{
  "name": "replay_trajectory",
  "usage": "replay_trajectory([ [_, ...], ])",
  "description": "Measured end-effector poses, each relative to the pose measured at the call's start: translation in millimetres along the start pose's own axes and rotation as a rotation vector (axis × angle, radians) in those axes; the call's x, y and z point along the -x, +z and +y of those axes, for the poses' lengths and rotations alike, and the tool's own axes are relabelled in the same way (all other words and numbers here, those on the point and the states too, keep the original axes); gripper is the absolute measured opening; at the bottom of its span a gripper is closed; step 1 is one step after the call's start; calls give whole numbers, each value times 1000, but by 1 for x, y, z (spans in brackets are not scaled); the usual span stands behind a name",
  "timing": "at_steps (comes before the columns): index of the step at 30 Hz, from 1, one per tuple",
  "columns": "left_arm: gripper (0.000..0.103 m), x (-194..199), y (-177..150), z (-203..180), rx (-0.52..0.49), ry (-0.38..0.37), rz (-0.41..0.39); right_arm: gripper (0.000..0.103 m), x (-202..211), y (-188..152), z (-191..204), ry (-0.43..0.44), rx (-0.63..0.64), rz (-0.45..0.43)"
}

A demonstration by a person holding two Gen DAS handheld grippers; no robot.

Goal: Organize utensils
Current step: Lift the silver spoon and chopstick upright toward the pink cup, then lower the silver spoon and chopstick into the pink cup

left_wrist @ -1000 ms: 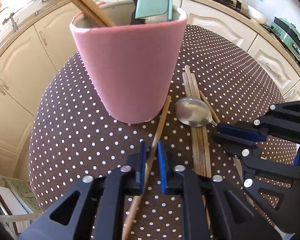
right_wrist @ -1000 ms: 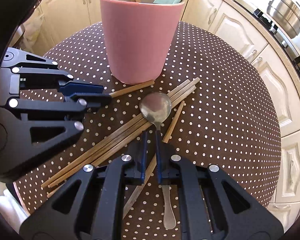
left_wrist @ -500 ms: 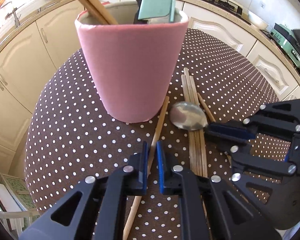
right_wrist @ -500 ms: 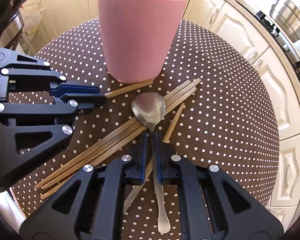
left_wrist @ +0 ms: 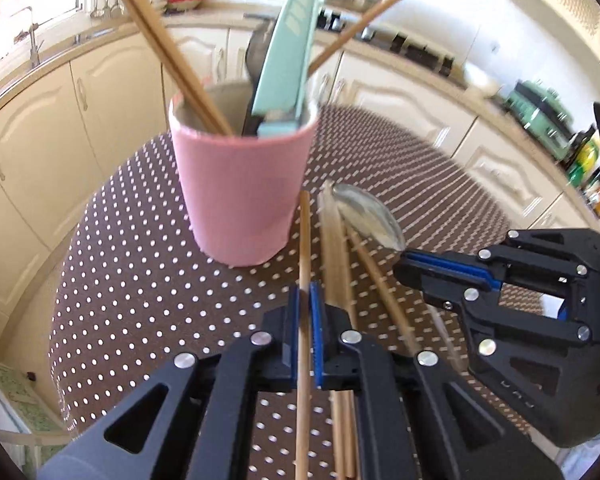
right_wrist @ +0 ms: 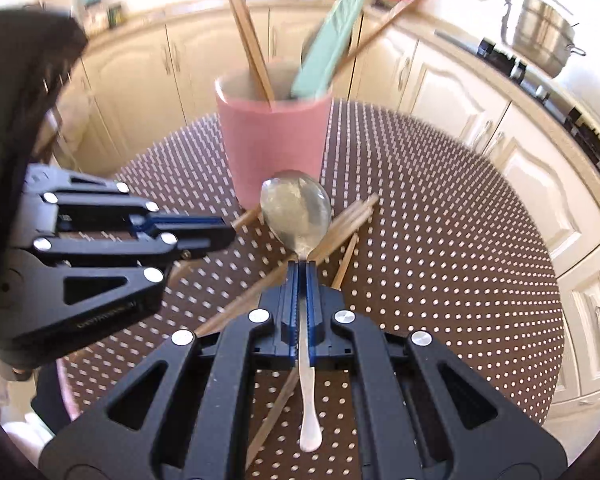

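Observation:
A pink cup (left_wrist: 242,192) (right_wrist: 274,148) stands on the dotted table and holds wooden chopsticks (left_wrist: 168,52), a mint-green utensil (left_wrist: 286,64) and a dark one. My left gripper (left_wrist: 305,292) is shut on a single wooden chopstick (left_wrist: 304,240), lifted and pointing toward the cup. My right gripper (right_wrist: 302,270) is shut on the neck of a metal spoon (right_wrist: 296,208), raised off the table with its bowl in front of the cup. In the left wrist view the right gripper (left_wrist: 404,262) and spoon (left_wrist: 368,216) sit to the right. Several chopsticks (right_wrist: 340,224) still lie on the table.
The round table (left_wrist: 140,280) (right_wrist: 440,240) has a brown cloth with white dots. Cream kitchen cabinets (left_wrist: 100,92) and a worktop ring it. A steel pot (right_wrist: 540,36) sits on the hob at the back right.
Both grippers closed and rose: the left has lifted one chopstick off the table, the right has lifted the spoon. Both views now tilt up toward the cup's rim.

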State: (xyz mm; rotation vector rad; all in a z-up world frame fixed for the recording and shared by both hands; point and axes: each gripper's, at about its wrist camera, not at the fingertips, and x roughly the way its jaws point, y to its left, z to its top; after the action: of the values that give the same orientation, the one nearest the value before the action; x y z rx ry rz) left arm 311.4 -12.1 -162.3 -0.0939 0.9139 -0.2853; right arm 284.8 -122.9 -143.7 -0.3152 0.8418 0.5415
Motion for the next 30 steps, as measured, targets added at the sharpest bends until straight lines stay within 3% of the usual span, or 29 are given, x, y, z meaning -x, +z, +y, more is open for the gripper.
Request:
replay_trajectory([
  [6, 5, 38, -7, -6, -12, -63, -123, 3, 42, 7, 4, 44, -43, -119],
  [15, 5, 91, -1, -7, -24, -143, -420, 2, 90, 31, 10, 94, -90, -293],
  [30, 5, 124, 35, 17, 66, -156, -807, 2, 110, 81, 2, 119, -133, -453],
])
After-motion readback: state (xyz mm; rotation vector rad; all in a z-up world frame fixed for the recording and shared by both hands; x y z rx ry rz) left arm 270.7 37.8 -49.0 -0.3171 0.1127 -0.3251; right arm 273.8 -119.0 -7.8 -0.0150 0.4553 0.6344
